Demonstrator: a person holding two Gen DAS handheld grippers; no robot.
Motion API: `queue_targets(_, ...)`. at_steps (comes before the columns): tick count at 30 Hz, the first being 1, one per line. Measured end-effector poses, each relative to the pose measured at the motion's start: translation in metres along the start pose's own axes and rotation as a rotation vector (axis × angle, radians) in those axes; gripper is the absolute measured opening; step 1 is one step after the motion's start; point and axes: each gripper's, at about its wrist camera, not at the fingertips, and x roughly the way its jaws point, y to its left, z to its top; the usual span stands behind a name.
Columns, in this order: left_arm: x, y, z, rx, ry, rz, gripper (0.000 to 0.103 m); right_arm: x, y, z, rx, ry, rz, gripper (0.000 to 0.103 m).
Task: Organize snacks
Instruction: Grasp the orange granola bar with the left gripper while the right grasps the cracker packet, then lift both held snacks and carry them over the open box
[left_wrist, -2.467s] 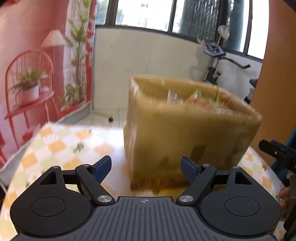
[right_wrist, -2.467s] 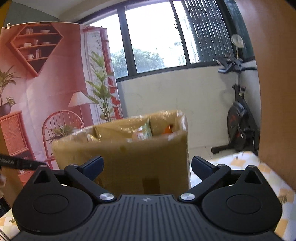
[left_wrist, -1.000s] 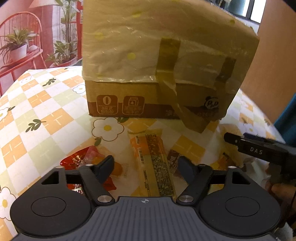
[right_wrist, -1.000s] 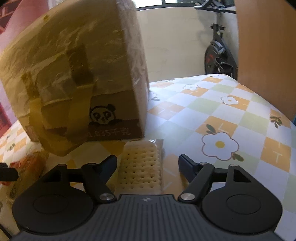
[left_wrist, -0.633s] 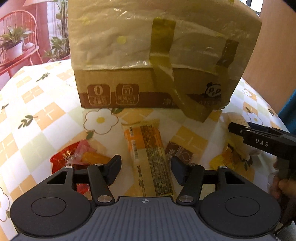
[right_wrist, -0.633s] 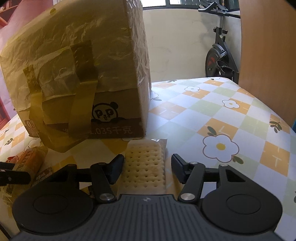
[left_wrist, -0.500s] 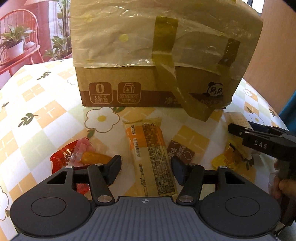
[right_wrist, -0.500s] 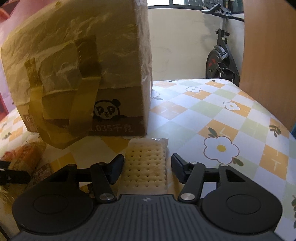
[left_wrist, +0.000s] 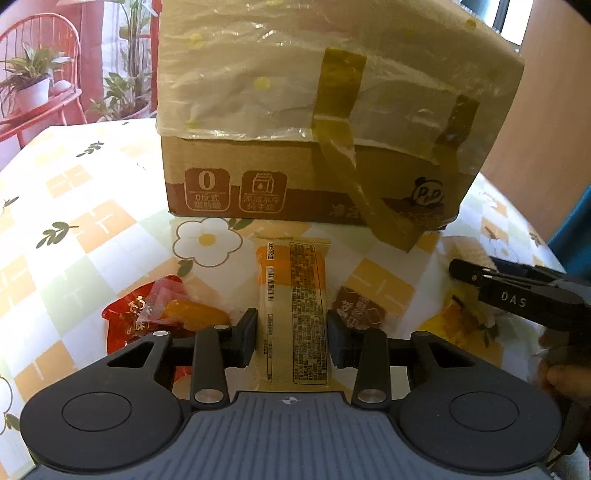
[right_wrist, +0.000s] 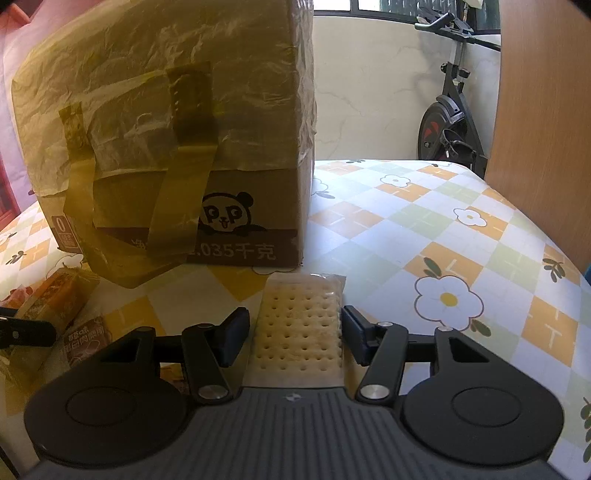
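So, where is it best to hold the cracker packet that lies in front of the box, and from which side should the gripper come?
Grip the cracker packet across its two long edges, near the middle, coming from above at the near end. It lies flat and points lengthwise toward the box, so its narrow width probably fits the jaws. The right gripper already straddles it, jaws closing.

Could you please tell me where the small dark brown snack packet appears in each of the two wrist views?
Left wrist: small dark brown snack packet lies lower centre-right, just right of the long orange packet.
Right wrist: lower left, on the tablecloth.
Shared landmark: plastic-wrapped cardboard box with panda logo.
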Motion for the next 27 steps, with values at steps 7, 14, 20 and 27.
queue_targets(7,-0.011,0.007,0.001,-0.027,-0.035,0.010,0.041,0.000,-0.002,0.000,0.007,0.000,-0.001,0.057)
queue_targets(14,-0.026,0.007,0.004,-0.020,-0.099,-0.015,0.040,-0.006,-0.005,0.001,0.027,0.032,-0.007,0.057)
queue_targets(20,-0.033,0.004,0.008,-0.004,-0.139,-0.040,0.041,-0.012,-0.008,-0.001,0.018,0.036,0.016,0.049)
queue_targets(27,-0.061,0.002,0.025,0.038,-0.268,-0.137,0.041,-0.049,-0.026,0.019,0.094,-0.099,0.011,0.049)
